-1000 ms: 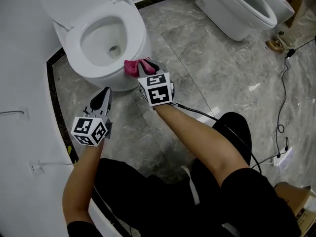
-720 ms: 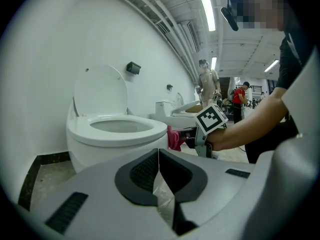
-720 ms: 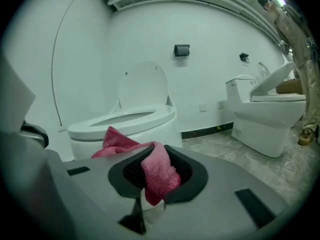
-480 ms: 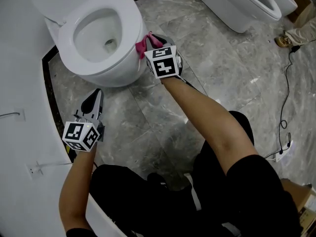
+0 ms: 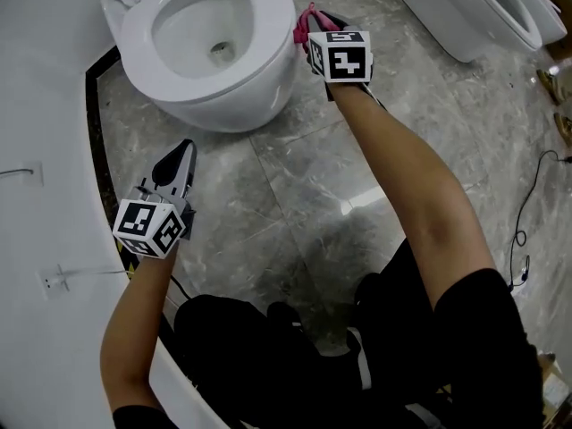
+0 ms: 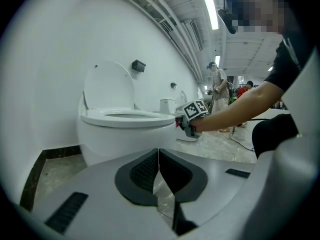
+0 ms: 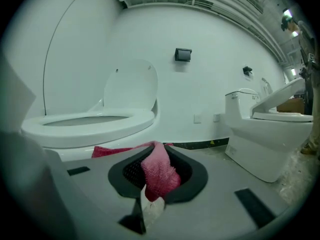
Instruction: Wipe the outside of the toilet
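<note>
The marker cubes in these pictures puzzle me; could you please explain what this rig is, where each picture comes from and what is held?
There is no robot: a person holds a two-jaw gripper in each hand, and the marker cubes are part of those grippers. One picture comes from a camera on the person's head, looking down; the other two from cameras riding on each gripper, looking along its jaws. On the floor stand a white toilet, lid up, and a second toilet further right. The right gripper has its jaws shut on a pink cloth, held against the toilet's outer side. The left gripper is shut and empty, above the floor.
</note>
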Demonstrator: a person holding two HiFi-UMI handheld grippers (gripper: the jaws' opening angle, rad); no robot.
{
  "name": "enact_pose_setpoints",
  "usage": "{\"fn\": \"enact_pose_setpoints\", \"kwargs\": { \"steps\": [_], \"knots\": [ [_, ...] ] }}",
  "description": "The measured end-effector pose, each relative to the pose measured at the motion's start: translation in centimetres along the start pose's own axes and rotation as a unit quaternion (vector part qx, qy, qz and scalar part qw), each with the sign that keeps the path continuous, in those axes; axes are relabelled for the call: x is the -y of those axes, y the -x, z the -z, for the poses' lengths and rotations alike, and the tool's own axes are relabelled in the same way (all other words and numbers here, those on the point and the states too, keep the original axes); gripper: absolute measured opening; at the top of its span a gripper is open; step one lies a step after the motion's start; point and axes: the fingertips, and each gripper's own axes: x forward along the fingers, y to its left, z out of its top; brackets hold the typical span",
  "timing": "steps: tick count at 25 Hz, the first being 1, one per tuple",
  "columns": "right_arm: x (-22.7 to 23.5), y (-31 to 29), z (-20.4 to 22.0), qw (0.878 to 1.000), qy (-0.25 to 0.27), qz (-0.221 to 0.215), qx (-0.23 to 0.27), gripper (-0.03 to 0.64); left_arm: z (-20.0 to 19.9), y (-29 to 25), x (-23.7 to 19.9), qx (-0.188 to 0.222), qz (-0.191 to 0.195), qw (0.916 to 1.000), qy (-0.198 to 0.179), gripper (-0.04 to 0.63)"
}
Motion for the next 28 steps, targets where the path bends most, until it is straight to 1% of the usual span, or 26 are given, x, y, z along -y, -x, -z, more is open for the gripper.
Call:
{"fn": "enact_pose_setpoints", "kwargs": {
  "steps": [3,4,6,8,10,13,15,16,18,21,23,26,28],
  "knots": [
    [-0.2,2.5,-0.8,1.000,0.018,0.006,0.016,0.075,0.3,0.4,-1.6,0.012,-0.026,0.9992,0.029,0.017],
    [-0.8,3.8,-0.7,1.000,0.011,0.001,0.020,0.075,0.4,0.6,-2.2,0.014,-0.035,0.9986,0.036,0.017],
    [-2.5,6.8,0.1,0.999,-0.022,-0.018,0.020,0.075,0.3,0.9,-3.6,0.020,-0.053,0.9975,0.042,0.017],
    [-4.8,9.6,0.9,0.997,-0.055,-0.045,0.009,0.075,0.3,0.9,-4.7,0.030,-0.069,0.9961,0.045,0.017],
    [-7.6,12.1,1.3,0.993,-0.090,-0.077,0.001,0.075,0.5,0.9,-5.5,0.041,-0.082,0.9942,0.056,0.017],
    [-13.8,15.0,1.2,0.980,-0.143,-0.139,-0.004,0.075,0.6,1.2,-6.6,0.053,-0.096,0.9920,0.064,0.017],
    [-18.9,16.0,1.4,0.970,-0.162,-0.181,-0.006,0.075,0.7,1.5,-7.2,0.057,-0.104,0.9910,0.062,0.017],
    [-21.3,16.1,1.6,0.966,-0.166,-0.197,-0.008,0.075,0.8,1.8,-7.5,0.058,-0.109,0.9904,0.062,0.017],
    [-25.6,15.4,2.5,0.960,-0.179,-0.215,-0.014,0.075,1.2,2.6,-8.2,0.058,-0.116,0.9892,0.068,0.017],
    [-30.5,13.0,3.5,0.950,-0.214,-0.227,-0.022,0.075,2.3,4.2,-9.4,0.054,-0.124,0.9860,0.096,0.017],
    [-33.2,11.0,3.6,0.943,-0.241,-0.230,-0.023,0.075,3.3,5.1,-10.0,0.047,-0.130,0.9848,0.105,0.017],
    [-36.3,8.4,4.3,0.930,-0.292,-0.220,-0.037,0.075,5.0,6.4,-10.0,0.033,-0.133,0.9857,0.099,0.017],
    [-37.7,7.1,5.1,0.930,-0.299,-0.211,-0.040,0.075,6.1,7.1,-9.9,0.024,-0.133,0.9864,0.093,0.017]
  ]
}}
